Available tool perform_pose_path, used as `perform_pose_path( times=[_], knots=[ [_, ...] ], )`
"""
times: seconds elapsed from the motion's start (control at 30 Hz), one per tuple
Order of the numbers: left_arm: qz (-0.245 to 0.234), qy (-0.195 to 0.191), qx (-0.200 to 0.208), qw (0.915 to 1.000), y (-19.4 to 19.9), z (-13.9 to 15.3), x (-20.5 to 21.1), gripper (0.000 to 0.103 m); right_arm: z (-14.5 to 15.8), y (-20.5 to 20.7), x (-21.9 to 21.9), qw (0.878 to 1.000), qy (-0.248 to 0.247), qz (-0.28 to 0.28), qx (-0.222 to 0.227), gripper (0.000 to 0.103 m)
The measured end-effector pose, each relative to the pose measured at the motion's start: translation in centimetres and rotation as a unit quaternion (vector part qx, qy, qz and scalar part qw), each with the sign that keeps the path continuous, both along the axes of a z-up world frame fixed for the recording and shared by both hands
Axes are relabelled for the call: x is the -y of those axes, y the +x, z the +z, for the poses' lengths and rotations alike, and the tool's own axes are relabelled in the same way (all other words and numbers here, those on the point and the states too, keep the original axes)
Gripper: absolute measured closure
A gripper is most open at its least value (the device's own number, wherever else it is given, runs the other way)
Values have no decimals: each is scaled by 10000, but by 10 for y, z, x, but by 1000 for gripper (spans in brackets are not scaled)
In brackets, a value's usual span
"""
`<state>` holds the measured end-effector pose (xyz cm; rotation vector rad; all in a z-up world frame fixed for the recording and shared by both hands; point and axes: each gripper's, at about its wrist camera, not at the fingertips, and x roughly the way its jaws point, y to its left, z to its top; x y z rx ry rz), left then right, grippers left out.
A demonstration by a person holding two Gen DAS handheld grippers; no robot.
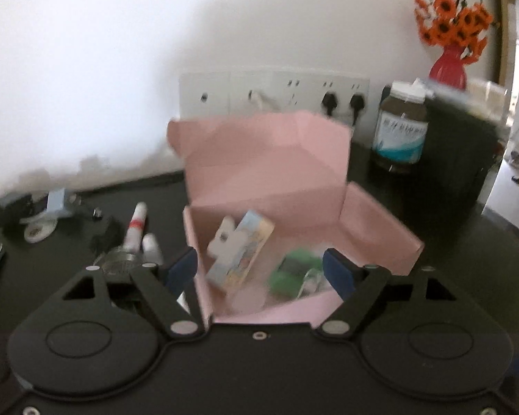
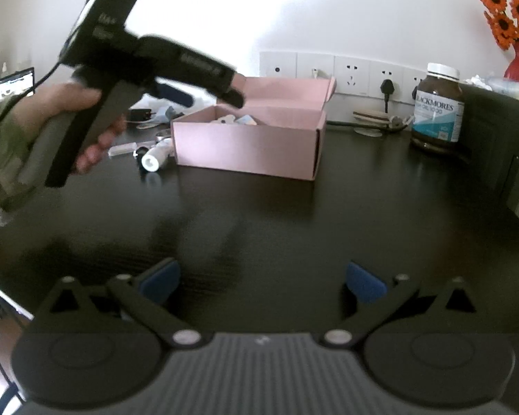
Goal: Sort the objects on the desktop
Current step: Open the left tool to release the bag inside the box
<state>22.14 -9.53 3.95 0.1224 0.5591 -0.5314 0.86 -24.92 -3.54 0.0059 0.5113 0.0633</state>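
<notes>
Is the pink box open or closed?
Open. The pink box has its lid standing up at the back, and small things show inside.

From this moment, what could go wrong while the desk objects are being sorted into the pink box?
1. The left gripper hangs open over the pink box; its fingers straddle the left wall and may catch it when withdrawing, shifting the light box.
2. The white tubes lie close against that wall beside a small glass jar; reaching for one may roll the others away.
3. The raised lid stands unsupported and could fall shut.
</notes>
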Motion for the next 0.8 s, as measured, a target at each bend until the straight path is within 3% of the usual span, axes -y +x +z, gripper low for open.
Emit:
perform_pose_path(
  times=[0.43, 0.57, 0.7, 0.8],
  knots=[
    [-27, -427, -30, 9991, -22, -8, -19, 21, 3, 3, 4, 9999, -6, -12, -130, 1],
    [-72, -147, 1, 9999, -35, -15, -19, 21, 4, 5, 7, 9999, -5, -24, -147, 1],
    [-35, 71, 535, 9985, -53, -19, -18, 24, 4, 8, 10, 9998, -9, 3, -195, 1],
    [-161, -305, 638, 9974, -56, -4, -25, 20, 6, 12, 14, 9997, -5, -49, -253, 1]
  ],
)
